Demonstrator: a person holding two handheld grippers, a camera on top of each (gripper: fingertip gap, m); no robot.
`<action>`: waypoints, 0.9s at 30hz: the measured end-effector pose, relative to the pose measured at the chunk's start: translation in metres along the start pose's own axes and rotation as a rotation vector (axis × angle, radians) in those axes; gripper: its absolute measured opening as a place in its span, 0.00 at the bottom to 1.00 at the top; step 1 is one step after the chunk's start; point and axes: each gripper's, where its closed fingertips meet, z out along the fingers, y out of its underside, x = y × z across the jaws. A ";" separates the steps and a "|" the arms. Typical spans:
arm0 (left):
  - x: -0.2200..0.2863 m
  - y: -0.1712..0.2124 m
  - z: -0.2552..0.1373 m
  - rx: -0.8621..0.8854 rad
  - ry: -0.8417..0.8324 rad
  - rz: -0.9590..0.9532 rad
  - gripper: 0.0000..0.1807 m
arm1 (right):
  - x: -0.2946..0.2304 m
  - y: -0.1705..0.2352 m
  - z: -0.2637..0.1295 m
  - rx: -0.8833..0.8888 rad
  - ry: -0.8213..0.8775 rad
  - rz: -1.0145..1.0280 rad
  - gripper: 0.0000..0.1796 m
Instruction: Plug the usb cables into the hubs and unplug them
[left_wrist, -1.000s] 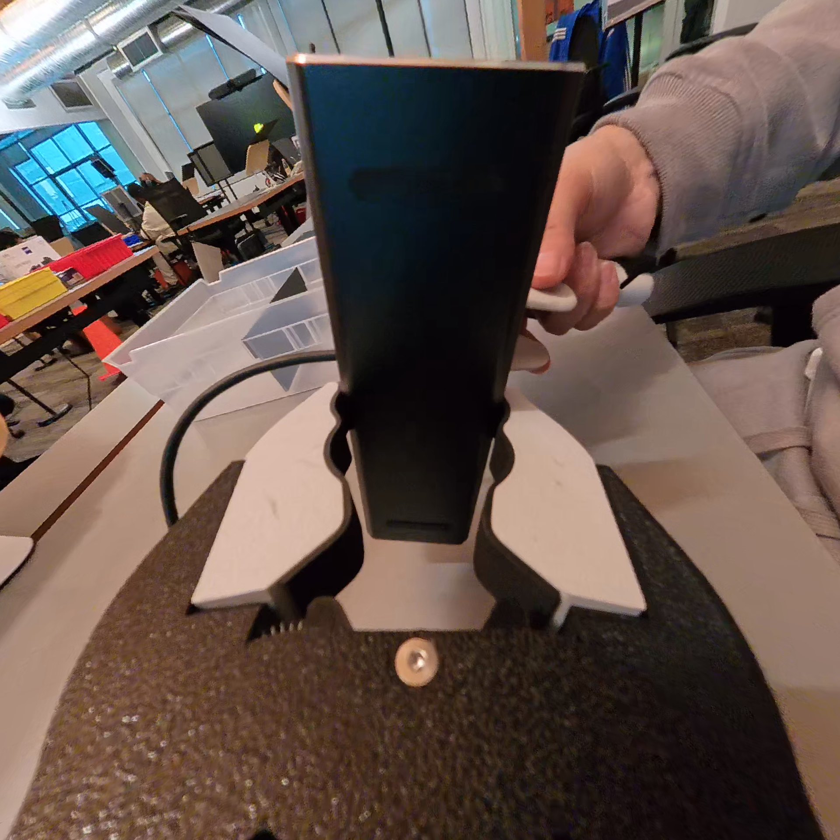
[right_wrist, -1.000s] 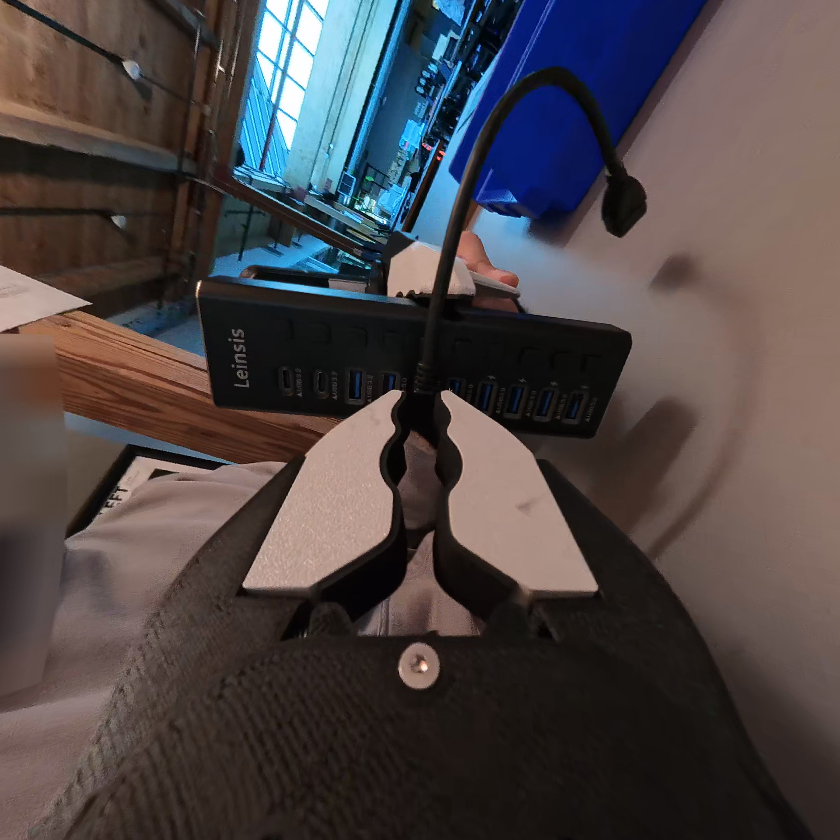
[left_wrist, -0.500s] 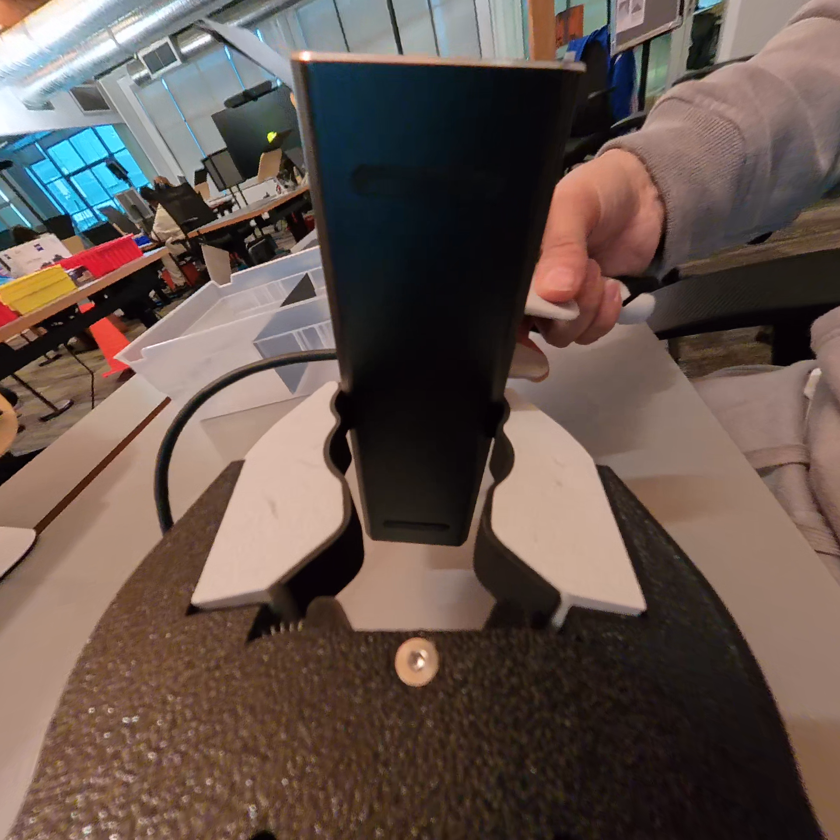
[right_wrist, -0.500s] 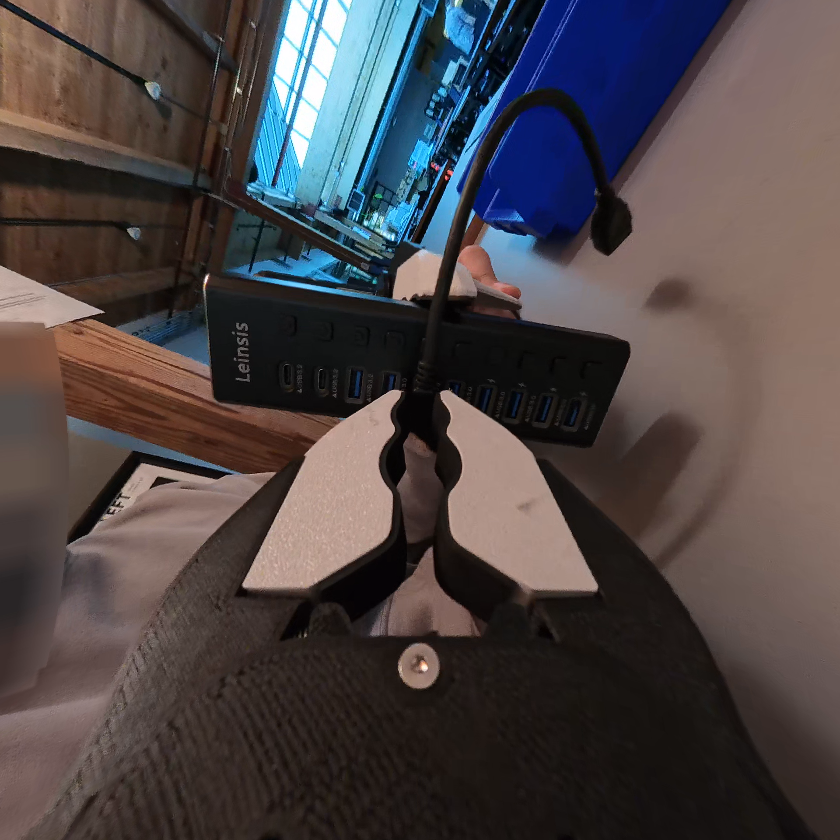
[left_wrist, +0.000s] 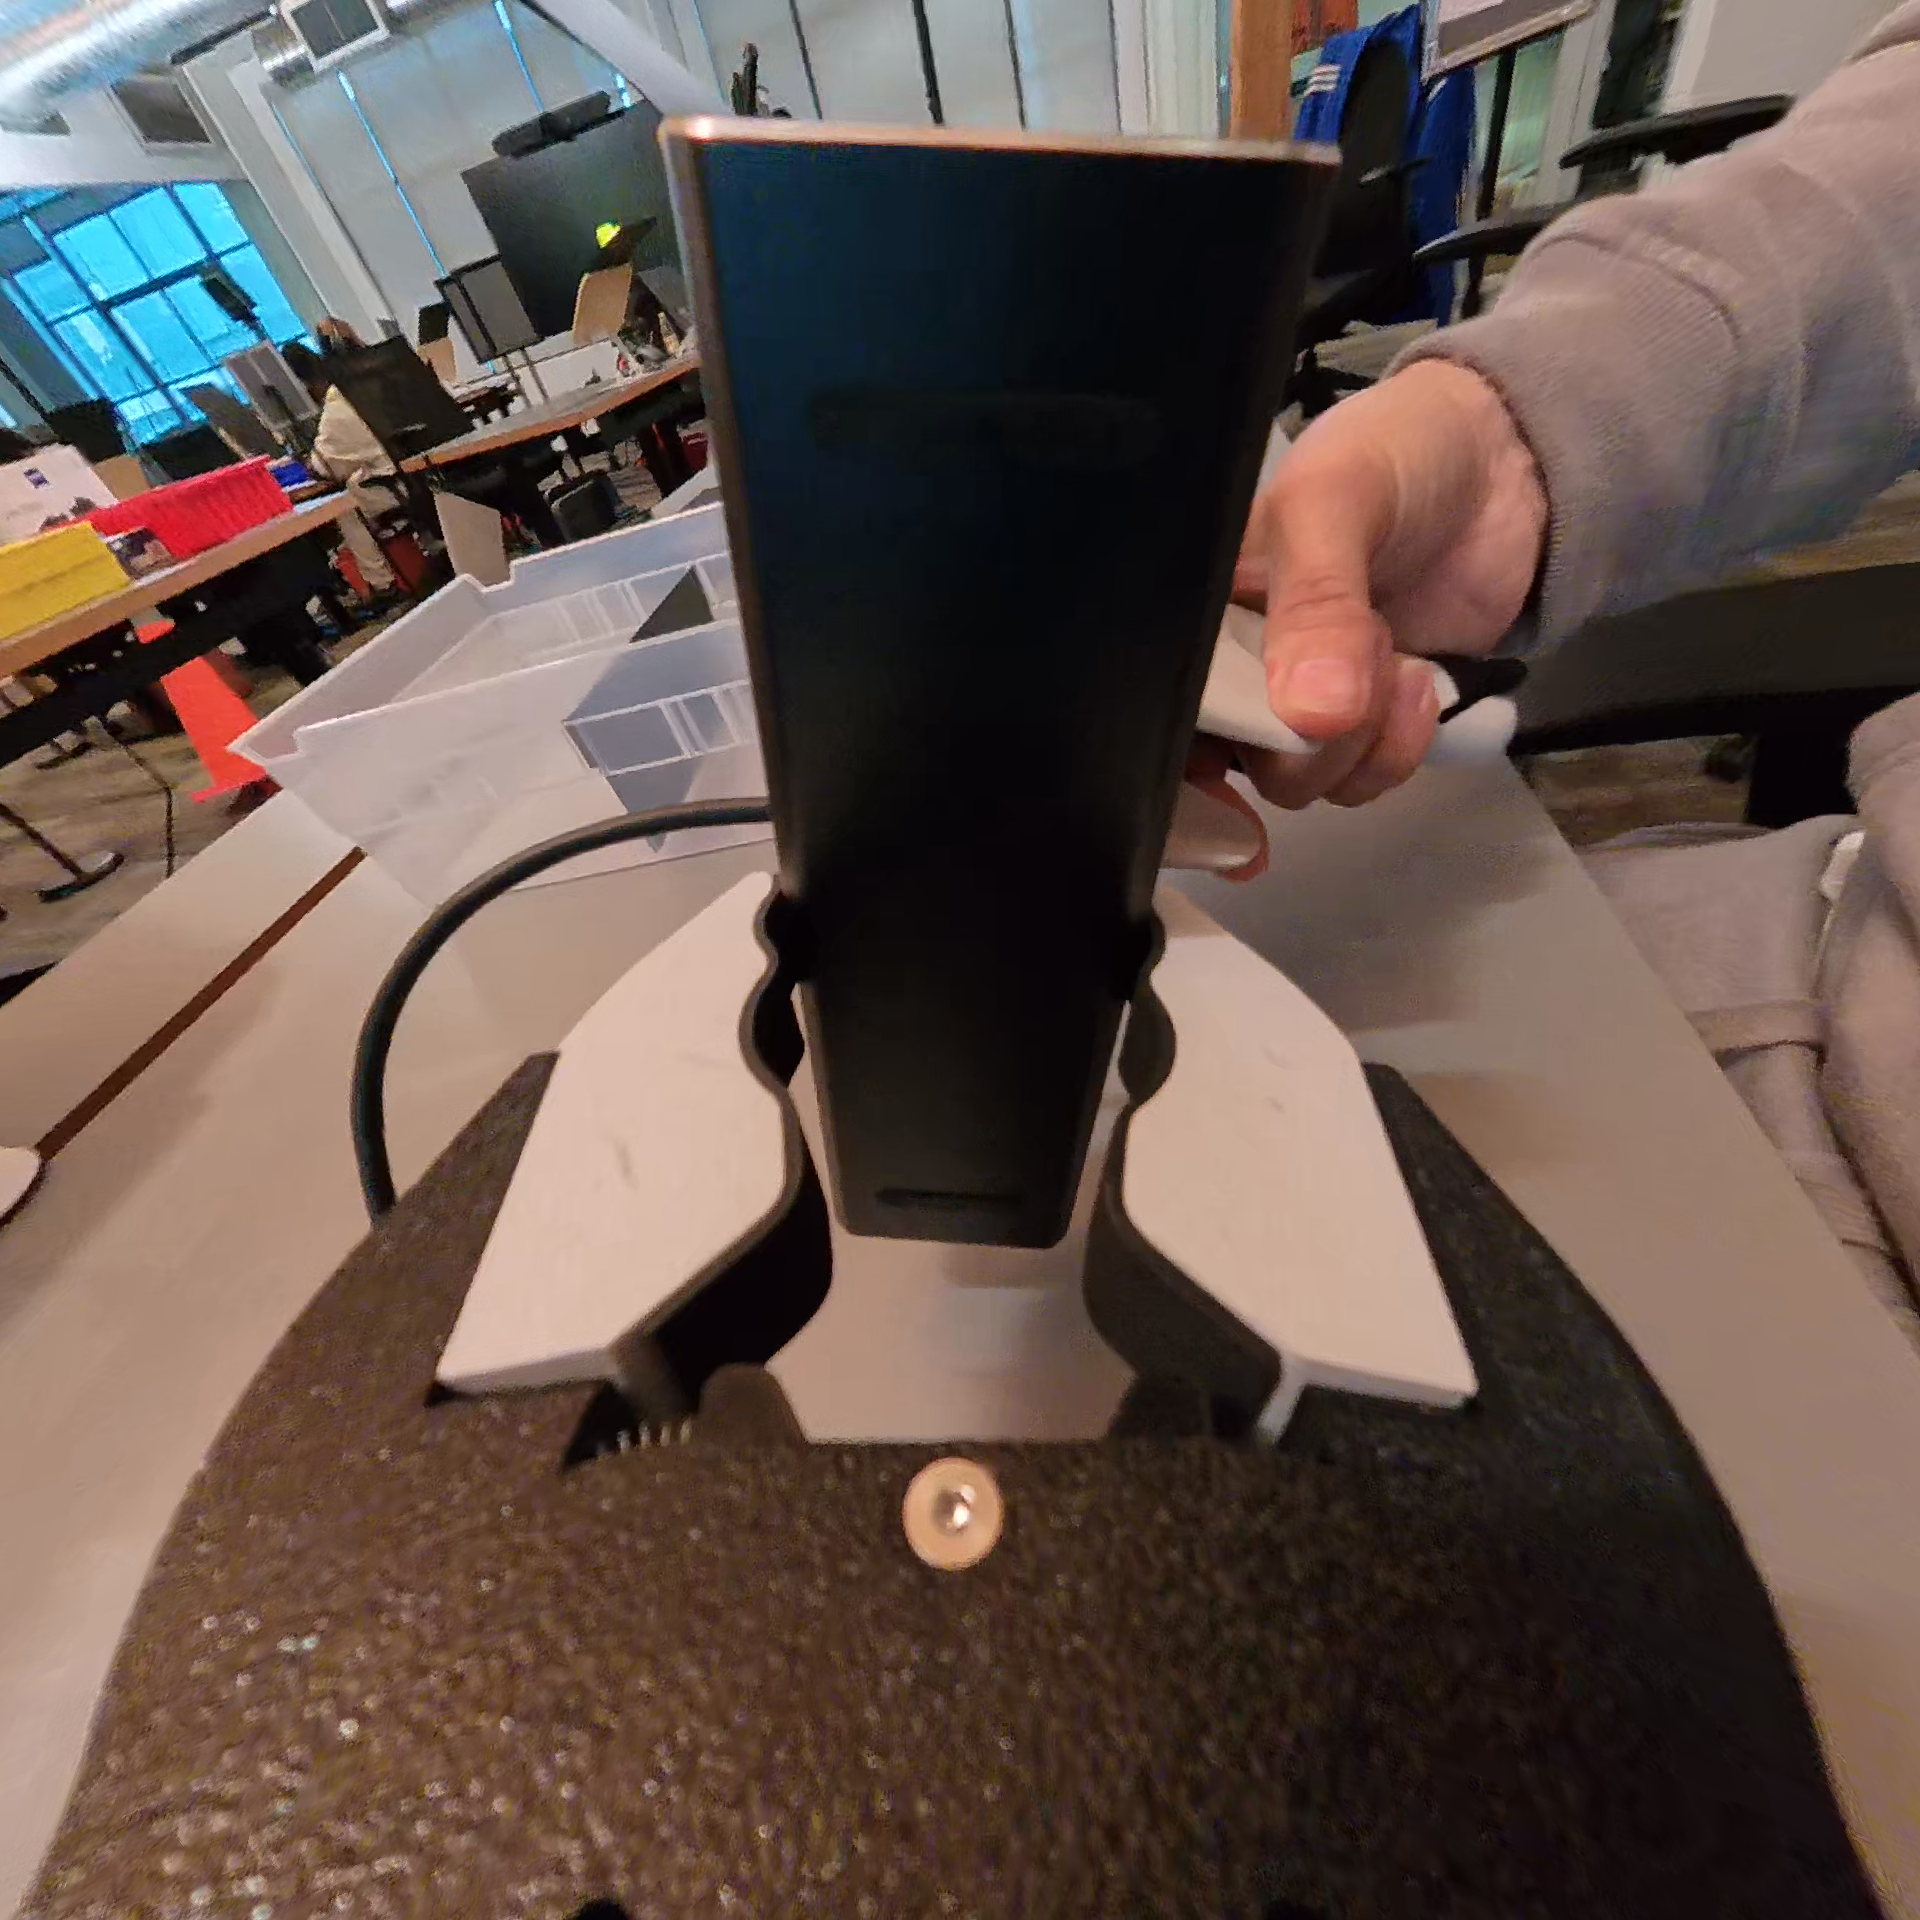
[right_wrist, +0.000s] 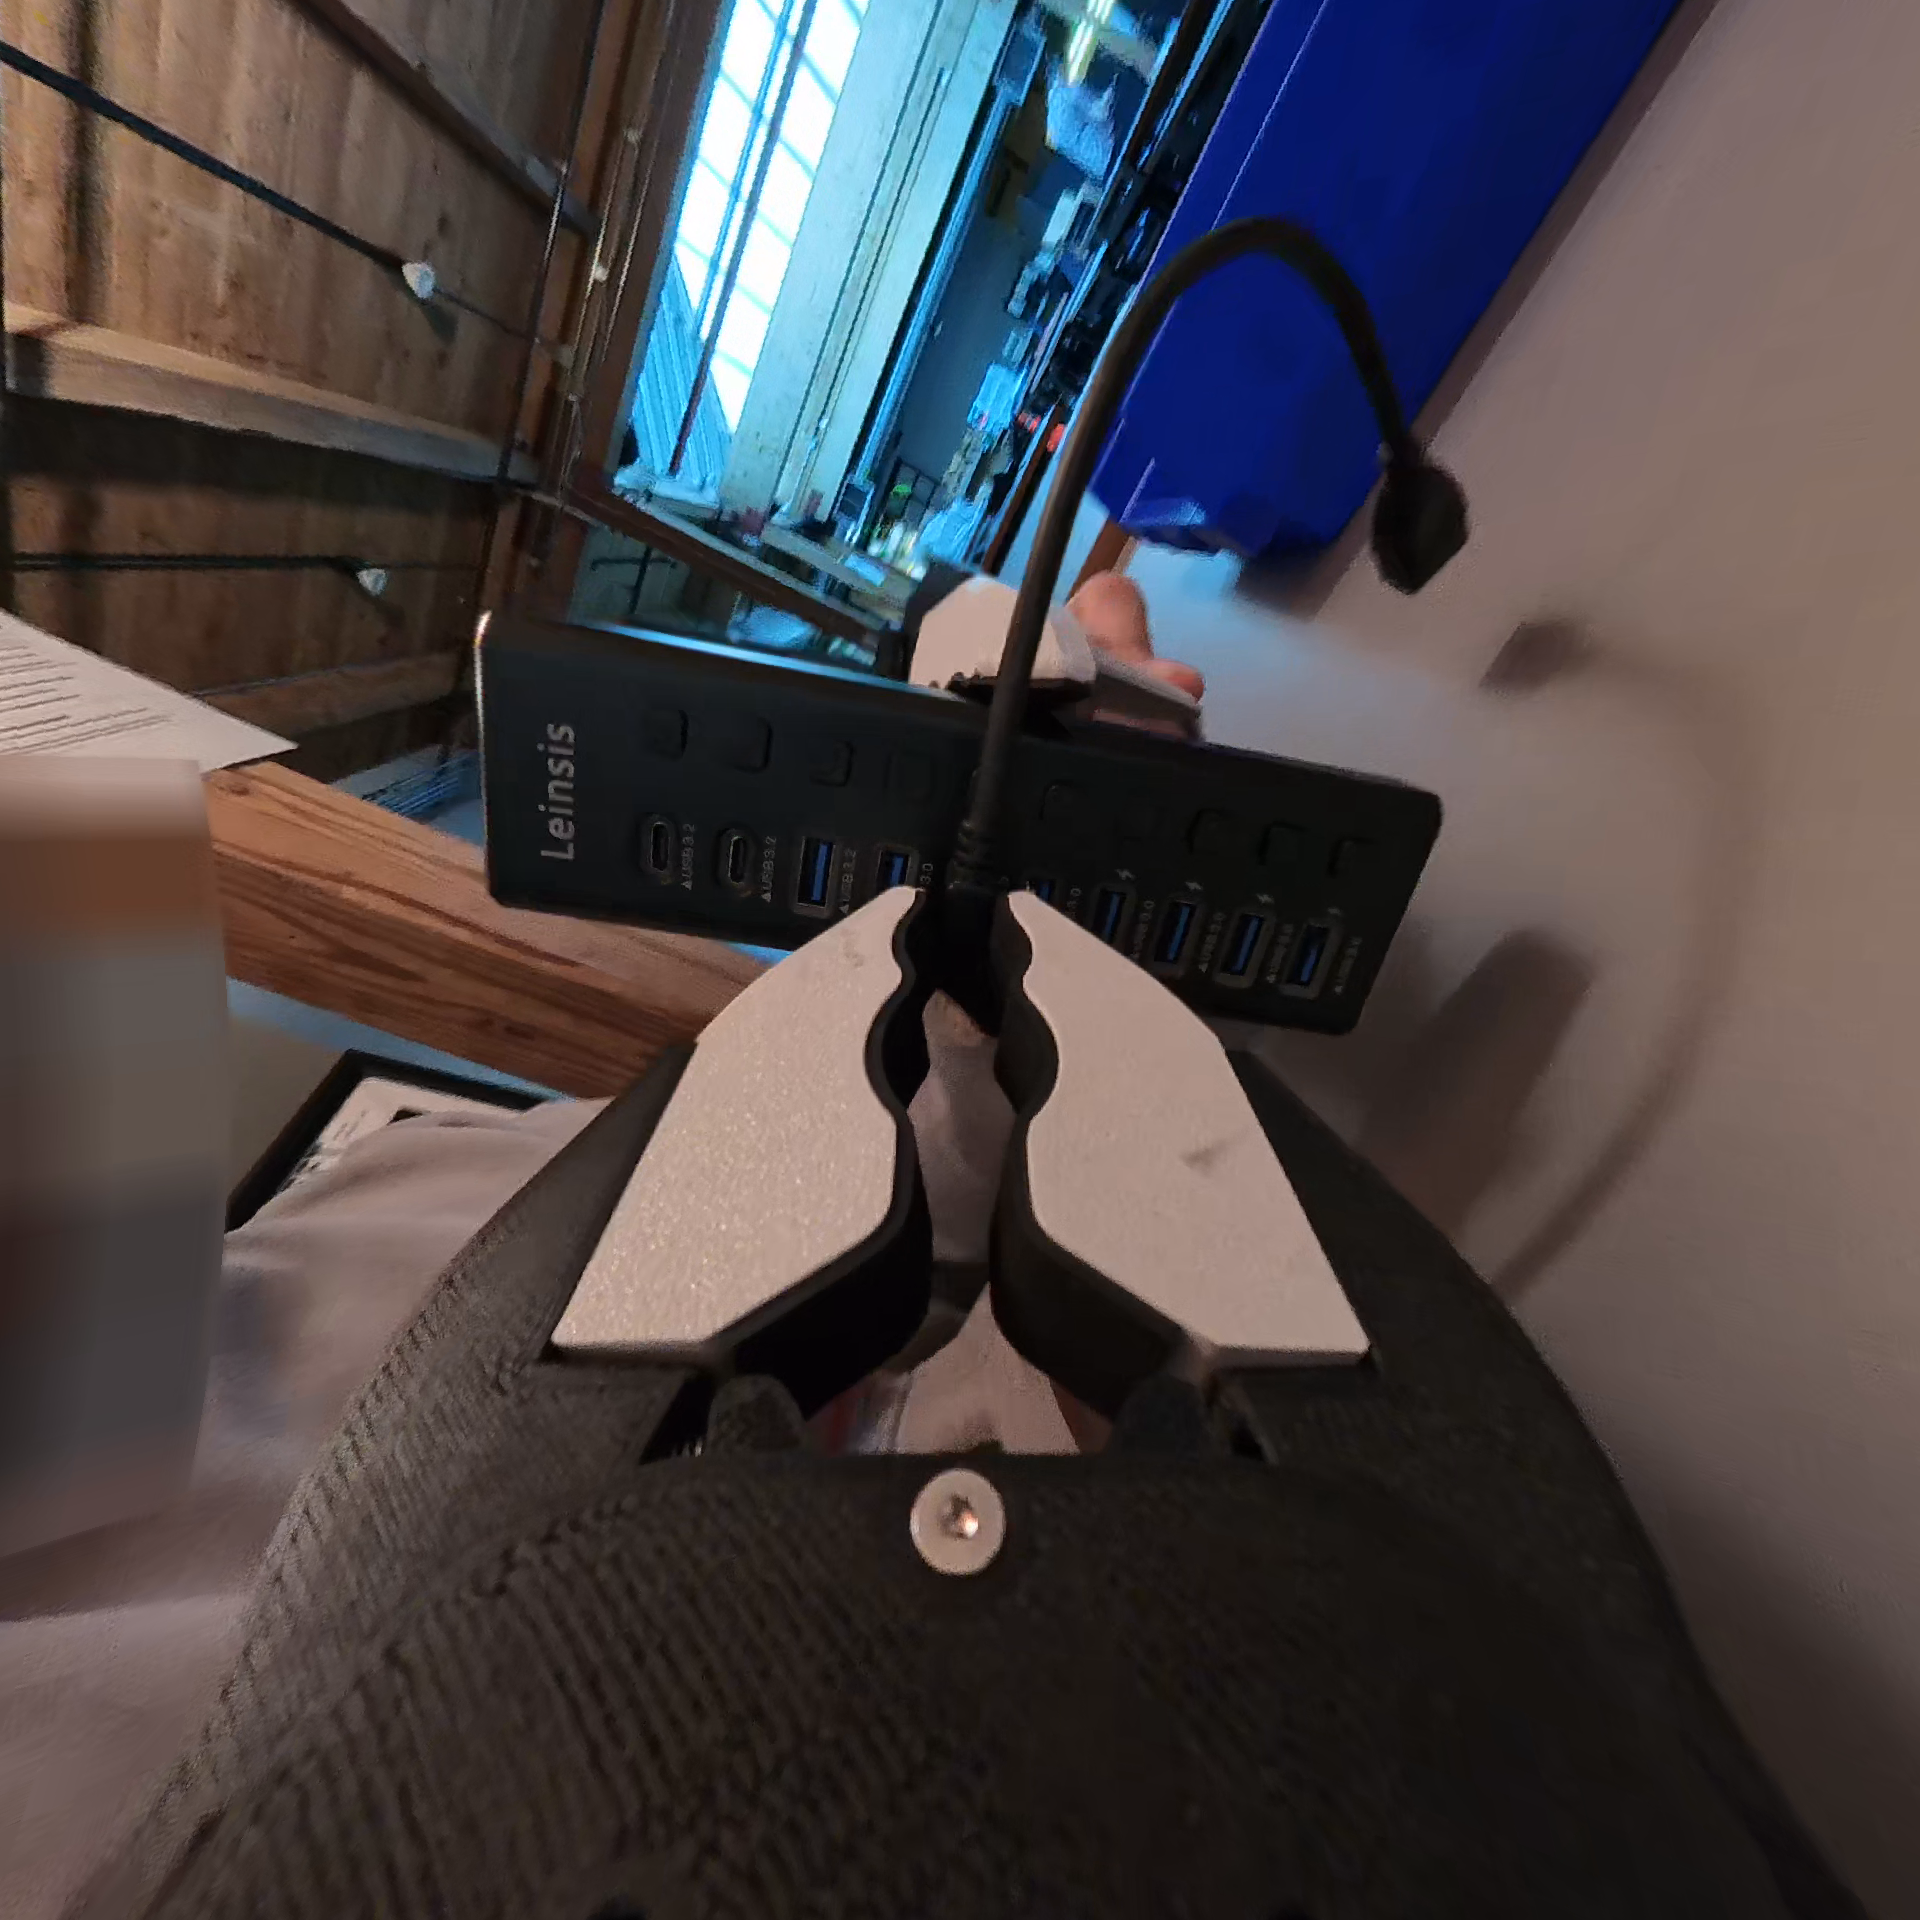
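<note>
Right wrist view: the right gripper (right_wrist: 961, 940) pinches the cable (right_wrist: 1049, 499) plug just before the hub (right_wrist: 727, 790) (held by the left gripper (left_wrist: 961, 951)); probably not inserted yet, unplugging remains.

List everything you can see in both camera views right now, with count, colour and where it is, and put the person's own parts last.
USB hub: one, black, held off the table in the left gripper
USB cable: one, black, one plug in the right gripper at the hub's port row, the other plug hanging free
Plastic trays: several, clear, on the table behind the hub
Bin: one, blue, on the table
Table: one, light grey
Wooden beam: one, brown, behind the hub
Left gripper: grey fingers, shut on the hub
Right gripper: grey fingers, shut on the plug
Hand: one, grey sleeve, beside the hub
</note>
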 end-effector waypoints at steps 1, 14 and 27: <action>0.004 -0.002 -0.002 0.018 0.031 0.000 0.34 | -0.002 0.005 0.000 -0.042 -0.017 0.021 0.06; 0.015 -0.001 0.005 0.001 0.076 0.037 0.34 | -0.002 0.013 -0.011 -0.276 0.061 -0.050 0.06; 0.011 -0.001 0.003 0.009 0.063 0.030 0.34 | -0.001 0.007 -0.006 -0.149 0.086 0.074 0.05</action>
